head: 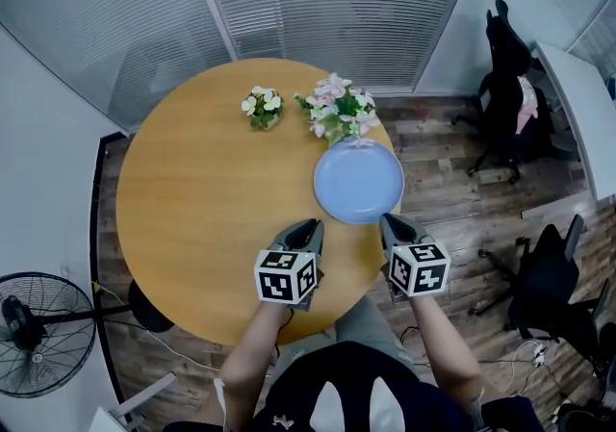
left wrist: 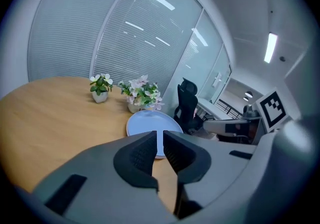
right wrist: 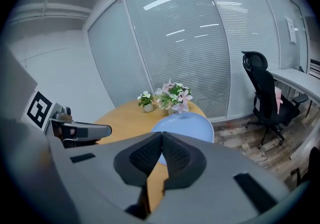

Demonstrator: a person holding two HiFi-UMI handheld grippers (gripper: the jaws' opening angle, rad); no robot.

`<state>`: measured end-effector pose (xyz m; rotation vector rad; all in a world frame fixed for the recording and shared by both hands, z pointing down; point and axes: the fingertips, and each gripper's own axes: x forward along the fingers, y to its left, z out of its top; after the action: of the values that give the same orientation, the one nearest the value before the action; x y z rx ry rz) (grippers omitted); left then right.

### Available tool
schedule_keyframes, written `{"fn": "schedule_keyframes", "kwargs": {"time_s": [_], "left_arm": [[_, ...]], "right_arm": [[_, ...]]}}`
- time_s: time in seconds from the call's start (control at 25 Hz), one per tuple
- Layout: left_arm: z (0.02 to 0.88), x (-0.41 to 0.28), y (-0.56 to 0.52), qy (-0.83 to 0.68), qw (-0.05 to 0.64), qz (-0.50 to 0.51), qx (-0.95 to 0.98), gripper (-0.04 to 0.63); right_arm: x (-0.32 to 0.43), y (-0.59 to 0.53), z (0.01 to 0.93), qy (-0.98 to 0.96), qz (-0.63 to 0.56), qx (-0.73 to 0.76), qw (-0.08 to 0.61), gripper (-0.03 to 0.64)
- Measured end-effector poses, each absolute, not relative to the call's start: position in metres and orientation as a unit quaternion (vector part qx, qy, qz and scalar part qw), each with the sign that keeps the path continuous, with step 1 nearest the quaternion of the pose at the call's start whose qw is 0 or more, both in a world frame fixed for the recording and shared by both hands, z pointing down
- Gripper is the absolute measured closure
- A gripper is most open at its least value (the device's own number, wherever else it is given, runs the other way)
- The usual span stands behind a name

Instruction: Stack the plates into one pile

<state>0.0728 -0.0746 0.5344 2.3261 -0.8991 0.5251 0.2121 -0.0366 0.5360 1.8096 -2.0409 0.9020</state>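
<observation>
Stacking looks finished: only one blue pile of plates [head: 358,180] shows, on the table [head: 202,218] just ahead of and between both tongs. The left tongs [head: 308,226] are pinched nearly together, thin slit, nothing in them; the right tongs [head: 390,221] are clenched, also empty. Both hang over the near table edge, tips tilted down toward the pile. Next move, I judge, is to pull back clear — nothing left to pick.

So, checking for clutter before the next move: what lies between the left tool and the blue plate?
Nothing but bare wooden table. The head view shows that stretch clear between the left tool and the blue plate.
</observation>
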Motion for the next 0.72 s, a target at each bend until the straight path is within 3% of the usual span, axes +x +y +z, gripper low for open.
{"fn": "schedule_keyframes", "kwargs": {"time_s": [0.4, 0.72], "left_arm": [[0.496, 0.054, -0.043, -0.313, 0.275, 0.139, 0.898, 0.562], [0.487, 0.043, -0.028, -0.313, 0.227, 0.156, 0.909, 0.565]], "right_arm": [[0.170, -0.004, 0.503, -0.735, 0.276, 0.611, 0.105, 0.611], [0.138, 0.006, 0.487, -0.751, 0.258, 0.597, 0.113, 0.614]]}}
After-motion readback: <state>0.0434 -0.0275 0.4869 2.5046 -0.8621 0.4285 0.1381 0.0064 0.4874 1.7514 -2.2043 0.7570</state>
